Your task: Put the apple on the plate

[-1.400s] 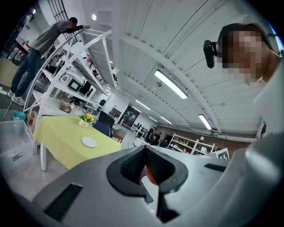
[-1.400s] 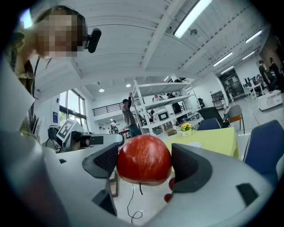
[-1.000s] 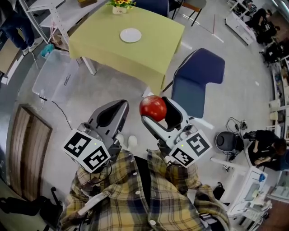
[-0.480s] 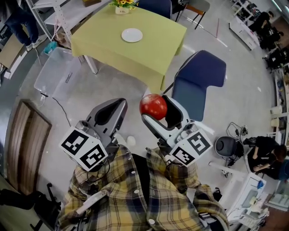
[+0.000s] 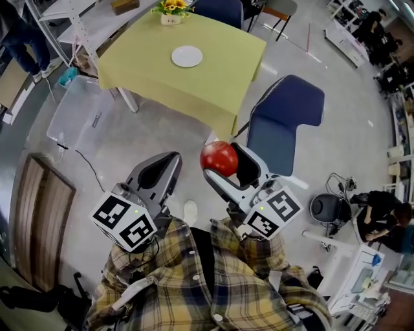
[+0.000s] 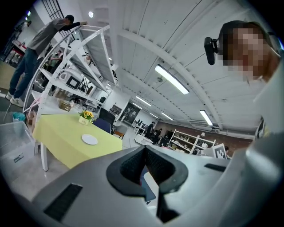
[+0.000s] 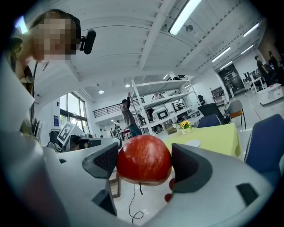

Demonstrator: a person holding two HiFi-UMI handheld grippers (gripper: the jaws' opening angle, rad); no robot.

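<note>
We clamp the apple [image 7: 144, 158] in our right gripper [image 5: 225, 163] for carrying to the distant plate [image 5: 187, 56]; left gripper [image 5: 169, 160] idles, jaws together.

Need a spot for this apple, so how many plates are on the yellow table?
1. The white plate lies on the yellow table, toward its far side, near the flower pot. No other plate shows on it, and nothing there looks able to hide one.

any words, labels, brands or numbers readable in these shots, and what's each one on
none can be read.
label on the flower pot: too small to read.
sticker on the clear bin: too blurred to read.
marker cubes: black and white square patterns only, no letters or numbers.
</note>
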